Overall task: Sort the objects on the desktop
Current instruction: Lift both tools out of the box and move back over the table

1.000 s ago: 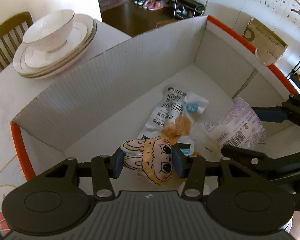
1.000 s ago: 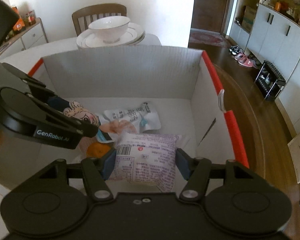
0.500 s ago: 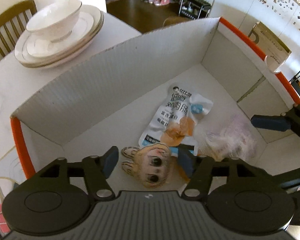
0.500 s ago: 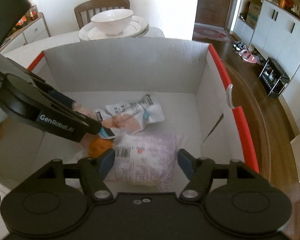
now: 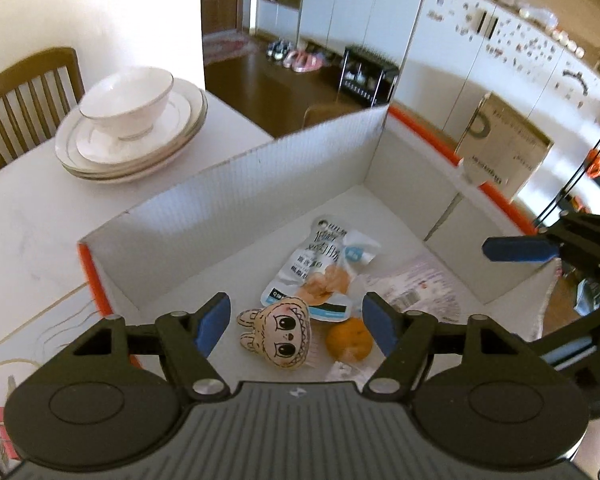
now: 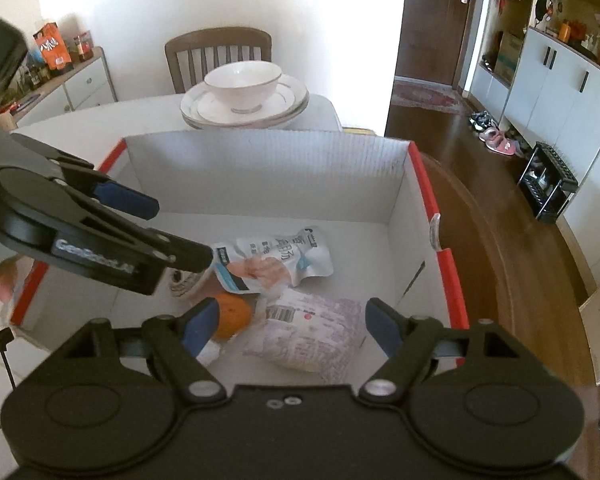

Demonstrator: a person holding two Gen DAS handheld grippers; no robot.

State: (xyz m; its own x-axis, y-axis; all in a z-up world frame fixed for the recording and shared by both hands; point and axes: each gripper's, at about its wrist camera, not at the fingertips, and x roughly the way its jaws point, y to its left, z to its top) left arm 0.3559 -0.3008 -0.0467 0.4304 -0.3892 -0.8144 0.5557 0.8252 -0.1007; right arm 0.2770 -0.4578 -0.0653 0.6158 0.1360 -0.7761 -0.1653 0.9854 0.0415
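Note:
A white cardboard box with orange-red edges [image 5: 228, 196] [image 6: 424, 216] stands on the table. Inside lie a bunny-face plush toy [image 5: 278, 332], an orange [image 5: 348, 344] [image 6: 230, 316], a white snack pouch [image 5: 320, 268] [image 6: 276, 258] and a purple-printed packet [image 5: 416, 292] [image 6: 312, 332]. My left gripper [image 5: 296, 322] is open and empty above the plush toy. My right gripper [image 6: 288, 326] is open and empty above the purple packet. In the right wrist view the left gripper hides most of the plush toy.
A white bowl on stacked plates [image 5: 130, 120] [image 6: 244, 96] sits on the table behind the box. A wooden chair [image 6: 218, 56] stands beyond it. A brown cardboard box [image 5: 500, 152] stands on the floor to the right.
Both grippers opened and let go: the plush toy and the purple packet dropped to the box floor. Both grippers then rose and pulled back above the box.

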